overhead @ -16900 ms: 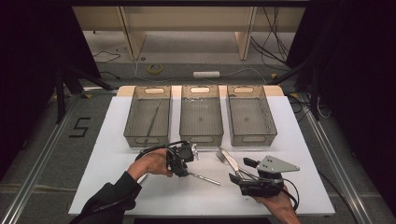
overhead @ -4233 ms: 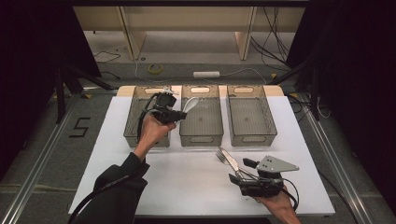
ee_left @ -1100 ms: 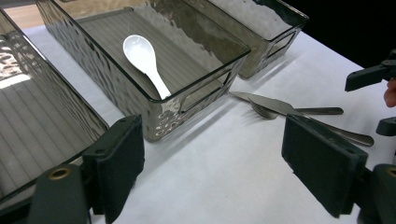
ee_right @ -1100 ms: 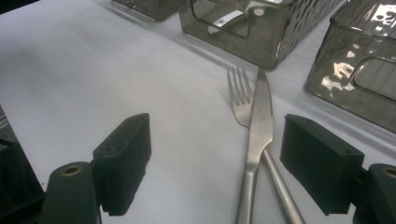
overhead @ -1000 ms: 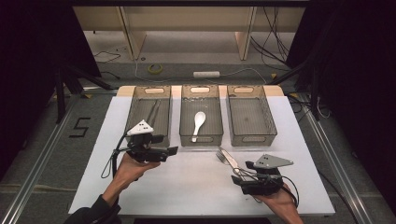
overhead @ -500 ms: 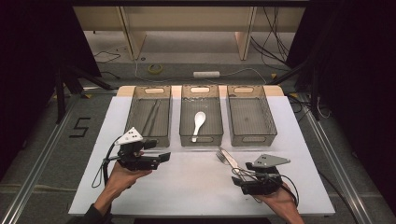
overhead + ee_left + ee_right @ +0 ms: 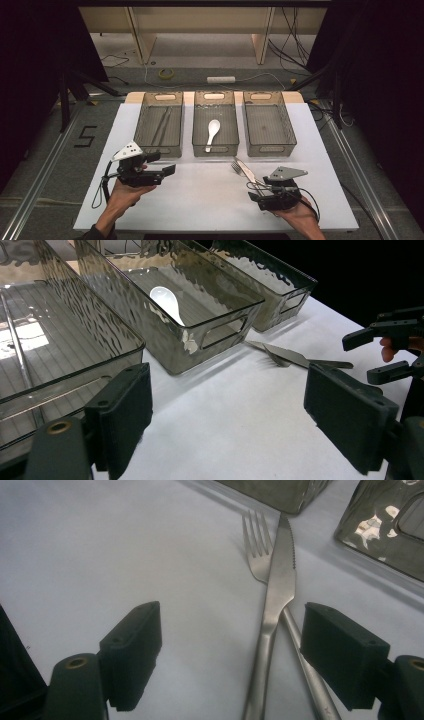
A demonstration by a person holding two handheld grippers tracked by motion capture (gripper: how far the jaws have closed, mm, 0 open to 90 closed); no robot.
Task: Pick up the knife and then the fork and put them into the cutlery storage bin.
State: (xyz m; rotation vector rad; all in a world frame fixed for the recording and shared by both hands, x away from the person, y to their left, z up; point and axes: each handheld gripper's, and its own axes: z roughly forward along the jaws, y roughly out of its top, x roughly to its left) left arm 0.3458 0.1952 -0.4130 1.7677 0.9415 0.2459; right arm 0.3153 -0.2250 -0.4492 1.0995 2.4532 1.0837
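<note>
Knife (image 7: 276, 595): lay on white table (image 7: 210, 200), blade crossing over fork (image 7: 257, 545), between right jaws toward the right pad, untouched
Right gripper (image 7: 230, 655): jaws wide, empty
Left gripper (image 7: 227, 425): jaws wide, empty, beside left bin (image 7: 159, 125)
Spoon (image 7: 212, 132): in middle bin (image 7: 216, 150)

Near tabletop (image 7: 200, 200) bare between claws: free passage. Far side blocked by three bins (image 7: 216, 125) in row. Knife (image 7: 246, 171) crossing fork (image 7: 239, 170) ahead of right claw (image 7: 256, 192).
</note>
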